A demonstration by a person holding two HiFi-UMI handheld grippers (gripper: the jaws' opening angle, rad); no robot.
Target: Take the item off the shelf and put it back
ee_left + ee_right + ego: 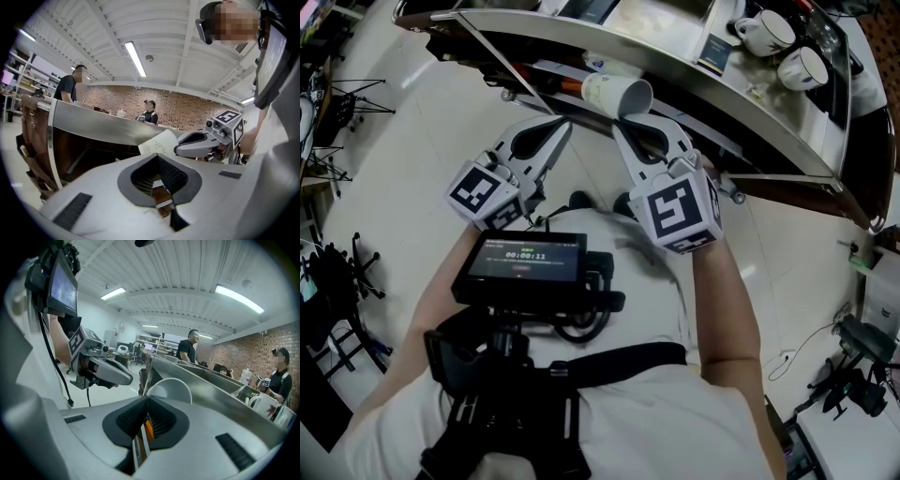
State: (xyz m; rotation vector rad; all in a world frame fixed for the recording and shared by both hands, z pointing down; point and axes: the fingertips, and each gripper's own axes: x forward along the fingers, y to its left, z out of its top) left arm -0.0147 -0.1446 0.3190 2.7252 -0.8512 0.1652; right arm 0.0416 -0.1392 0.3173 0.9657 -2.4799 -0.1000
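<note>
Now paper cup (619, 94) pinched at rim.
Right gripper (625, 122) clamps its thin wall near steel shelf (675, 61); left gripper (565, 127) clenched empty.

The cup (617, 96) sits at the tip of the right tool (626, 120), in front of the shelf (581, 37). The left tool (564, 127) is left of it. Two mugs (766, 31) stand on the shelf.

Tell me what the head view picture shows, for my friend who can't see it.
Seen from above, the right gripper pinches the rim of a white paper cup, holding it on its side by a curved metal shelf. The left gripper is beside it, shut and empty. Two white mugs sit on the shelf.
</note>
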